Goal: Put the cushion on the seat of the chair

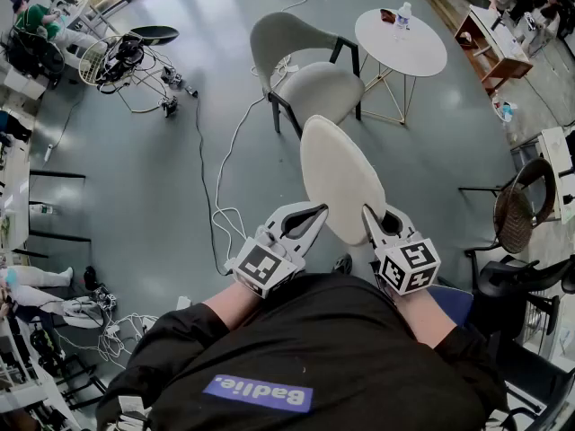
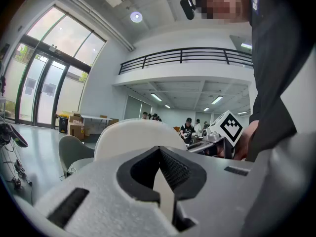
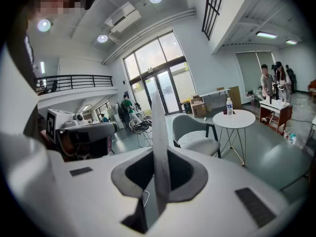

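Closest to the head camera is the black shirt of the person who carries the rig. Just past it, toward the chair, both forearms come out with the two claws.

The left claw is closed on the near left edge of the cushion. In the left gripper view I see a thin cream strip pinched between its dark pads, and the pale cushion rises broad behind them.

The right claw is closed almost fully on the near right edge. In the right gripper view the cushion stands edge-on as a narrow grey-white blade between the jaws, which press on it from both sides.

So the cushion is carried by both claws, off the floor, on my side of the chair. It is a cream oval, and its far end points to the seat. In the head view this far end comes up to the front edge of the seat, but I cannot tell if it touches. It does not lie on the seat yet.

Right of the chair stands a round white worktop with a bottle on it. Left of the chair, white cables run over the floor.
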A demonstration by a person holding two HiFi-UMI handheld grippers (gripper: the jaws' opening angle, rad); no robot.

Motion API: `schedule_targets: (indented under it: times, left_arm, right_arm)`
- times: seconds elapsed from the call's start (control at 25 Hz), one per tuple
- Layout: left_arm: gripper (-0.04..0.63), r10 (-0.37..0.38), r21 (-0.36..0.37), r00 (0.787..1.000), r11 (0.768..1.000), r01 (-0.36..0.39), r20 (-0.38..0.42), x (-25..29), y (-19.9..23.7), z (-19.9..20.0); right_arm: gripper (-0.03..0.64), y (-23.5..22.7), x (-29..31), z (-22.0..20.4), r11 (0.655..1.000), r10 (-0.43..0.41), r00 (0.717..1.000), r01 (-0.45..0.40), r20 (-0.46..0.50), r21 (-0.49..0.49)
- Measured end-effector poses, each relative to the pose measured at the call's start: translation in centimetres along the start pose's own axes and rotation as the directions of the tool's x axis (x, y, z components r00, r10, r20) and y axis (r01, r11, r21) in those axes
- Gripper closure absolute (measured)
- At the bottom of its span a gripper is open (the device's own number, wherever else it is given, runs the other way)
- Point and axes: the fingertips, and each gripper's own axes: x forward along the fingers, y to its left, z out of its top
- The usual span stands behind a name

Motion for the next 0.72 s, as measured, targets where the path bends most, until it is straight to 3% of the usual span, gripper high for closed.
schedule_targets:
  times: [0.72]
  left_arm:
    - [0.580, 0.048, 0.033, 0.999, 0.998, -0.047, -0.016, 2.5, -1.1, 0.7]
  right_arm:
    - [0.554, -2.6, -0.5, 0.3, 0.998, 0.056, 0.998, -0.056, -0.005, 0.021]
